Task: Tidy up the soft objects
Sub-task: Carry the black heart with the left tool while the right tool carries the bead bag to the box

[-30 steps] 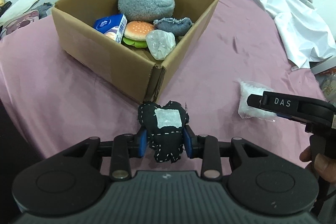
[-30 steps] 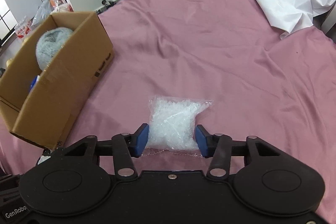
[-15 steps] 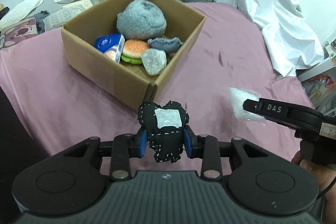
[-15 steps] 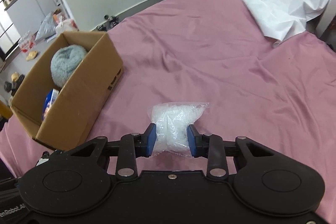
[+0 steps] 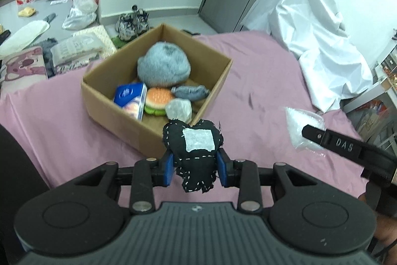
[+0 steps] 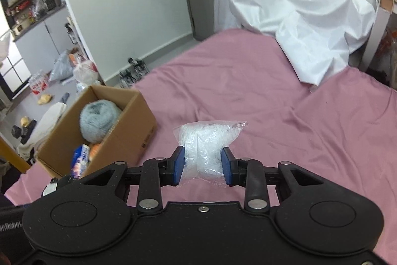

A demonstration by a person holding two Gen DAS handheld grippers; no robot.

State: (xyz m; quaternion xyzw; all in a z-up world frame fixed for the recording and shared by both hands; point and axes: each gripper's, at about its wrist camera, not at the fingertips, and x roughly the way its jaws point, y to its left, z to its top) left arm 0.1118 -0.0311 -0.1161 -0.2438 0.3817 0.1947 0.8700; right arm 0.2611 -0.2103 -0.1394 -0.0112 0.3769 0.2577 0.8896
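Grips firm both sides: left gripper (image 5: 195, 167) pinching black heart pillow (image 5: 194, 153) low on its body, right gripper (image 6: 203, 164) squeezing clear bag (image 6: 205, 146) mid-body, jaws just closed on it. Both held off pink sheet (image 6: 273, 101), clear for carrying. Box (image 5: 158, 123), already holding soft items, sits ahead-left; likely drop target.

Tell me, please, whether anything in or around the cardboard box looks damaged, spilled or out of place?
Nothing stands out. The cardboard box sits upright and intact on the pink sheet, its contents inside. The black heart cushion looks rough-stitched, not torn. The clear bag shows no spill.
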